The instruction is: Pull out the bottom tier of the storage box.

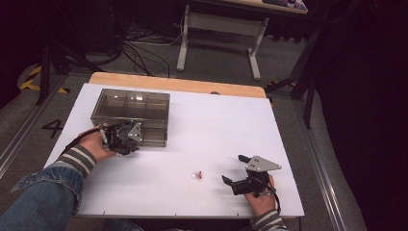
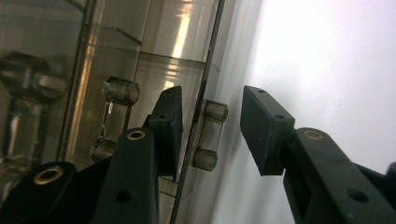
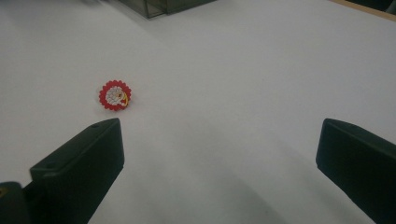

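Smoked-plastic box (image 1: 131, 116): far left of the white bench (image 1: 216, 125); front wall with latch (image 2: 210, 135) sits between the jaws.
Left claw (image 2: 210, 133): partly open, pads not pressing.
Right claw (image 3: 219, 158): wide open, empty, near red charm (image 3: 115, 95).
Advice: centre pads on the latch, close slowly, keep the box steady.

Left tool (image 2: 208, 133) parted, straddling smoky box (image 2: 140, 56) front-wall latch (image 2: 210, 135), untouched
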Available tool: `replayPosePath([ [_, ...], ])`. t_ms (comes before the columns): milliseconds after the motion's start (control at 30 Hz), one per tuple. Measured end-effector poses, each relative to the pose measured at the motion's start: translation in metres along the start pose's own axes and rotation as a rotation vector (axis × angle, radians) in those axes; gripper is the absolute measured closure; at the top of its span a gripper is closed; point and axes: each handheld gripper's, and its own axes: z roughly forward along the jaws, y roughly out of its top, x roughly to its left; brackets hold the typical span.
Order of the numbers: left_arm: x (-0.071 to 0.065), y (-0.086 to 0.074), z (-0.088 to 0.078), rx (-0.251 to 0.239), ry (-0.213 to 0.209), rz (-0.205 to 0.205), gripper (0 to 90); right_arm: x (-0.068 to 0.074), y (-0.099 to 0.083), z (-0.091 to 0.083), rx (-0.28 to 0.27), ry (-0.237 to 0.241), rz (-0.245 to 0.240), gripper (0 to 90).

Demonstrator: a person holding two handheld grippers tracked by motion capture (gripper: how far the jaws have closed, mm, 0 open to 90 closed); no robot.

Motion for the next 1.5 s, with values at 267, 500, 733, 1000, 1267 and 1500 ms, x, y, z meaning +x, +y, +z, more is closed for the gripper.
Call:
replayPosePath([
  [267,0.0,0.001,0.006,0.046,0.01,0.02,61.5,0.0,0.0,0.0,0.0,0.001,0.001,1.7],
  [500,0.0,0.001,0.007,0.057,0.025,0.031,68.2,0.0,0.0,0.0,-0.001,0.001,0.004,1.7],
  [733,-0.001,0.002,0.006,0.055,0.022,0.035,68.9,0.0,0.0,0.0,-0.001,0.002,0.004,1.7],
  [1000,-0.005,0.003,0.001,0.057,-0.008,0.045,69.6,0.0,0.0,0.0,-0.001,0.002,0.004,1.7],
  [1267,-0.013,0.004,-0.006,0.07,-0.045,0.04,70.0,0.0,0.0,0.0,0.001,0.002,0.004,1.7],
  [1500,-0.019,0.005,-0.01,0.083,-0.074,0.044,70.4,0.0,0.0,0.0,0.003,0.002,0.0,1.6],
])
